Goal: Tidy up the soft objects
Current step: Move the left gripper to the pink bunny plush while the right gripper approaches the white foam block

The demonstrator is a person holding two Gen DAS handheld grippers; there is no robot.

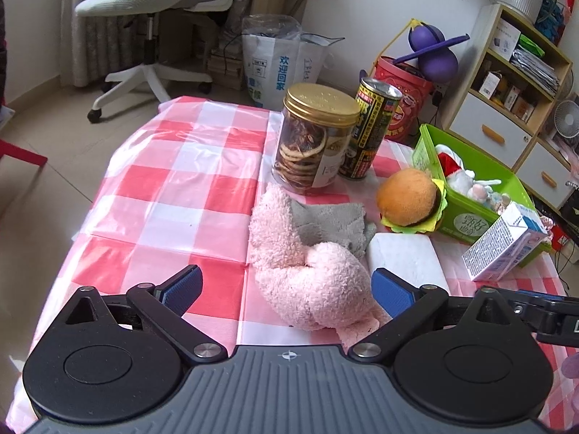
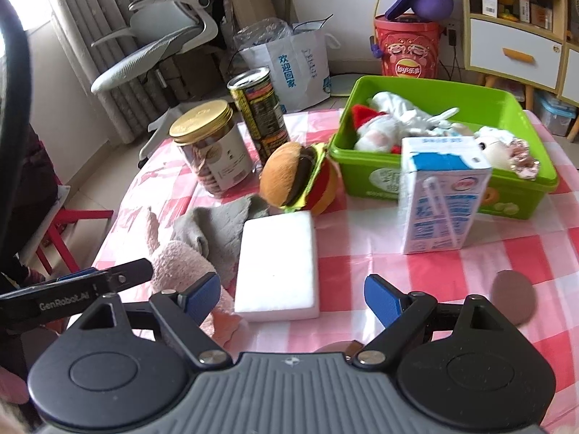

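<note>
A pink fluffy plush (image 1: 307, 275) lies on the checked tablecloth between the fingers of my open left gripper (image 1: 287, 287), close against the right pad. A grey cloth (image 1: 325, 224) sits just behind it. In the right wrist view my right gripper (image 2: 293, 296) is open, and the near end of a white foam block (image 2: 277, 264) lies between its fingers, untouched. A burger plush (image 2: 289, 177) leans against the green basket (image 2: 434, 86), which holds several soft toys. The pink plush (image 2: 177, 264) and grey cloth (image 2: 217, 228) are to the block's left.
A gold-lidded jar (image 1: 315, 141) and a tall can (image 1: 372, 130) stand behind the cloth. A milk carton (image 2: 441, 195) stands in front of the basket. A brown disc (image 2: 514, 296) lies at the right. An office chair, bags and shelves surround the table.
</note>
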